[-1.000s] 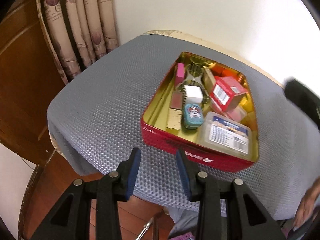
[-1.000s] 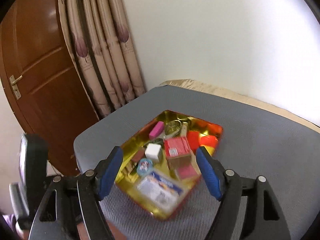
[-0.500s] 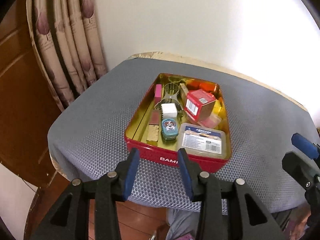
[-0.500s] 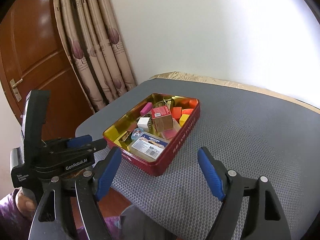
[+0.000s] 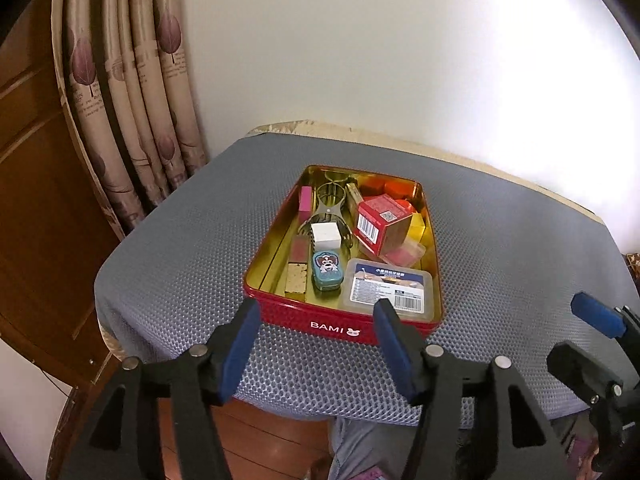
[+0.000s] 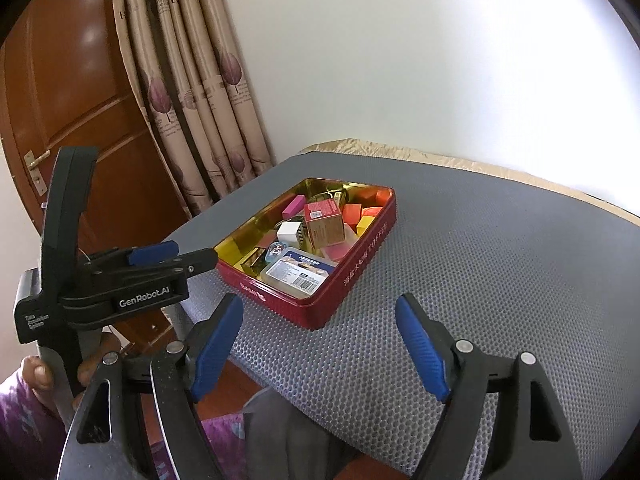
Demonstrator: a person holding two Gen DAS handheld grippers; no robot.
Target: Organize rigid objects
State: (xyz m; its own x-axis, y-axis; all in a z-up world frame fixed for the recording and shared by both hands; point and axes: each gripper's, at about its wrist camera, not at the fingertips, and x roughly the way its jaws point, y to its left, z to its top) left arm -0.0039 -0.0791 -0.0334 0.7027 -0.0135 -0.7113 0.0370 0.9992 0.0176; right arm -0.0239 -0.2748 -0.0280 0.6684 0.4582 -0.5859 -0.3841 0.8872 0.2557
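left wrist view faces red tin (image 5: 344, 322) head-on, right wrist view obliquely; both share it

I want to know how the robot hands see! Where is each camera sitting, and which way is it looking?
Left wrist: sits on the left gripper, facing forward and down at the red tin on the grey mat; its open fingers and the right gripper's blue tip show.
Right wrist: sits on the right gripper, right of the tin, facing left across the mat; its open fingers, the left gripper and the person's left hand show.
Both see the tin, mat, curtain and white wall.
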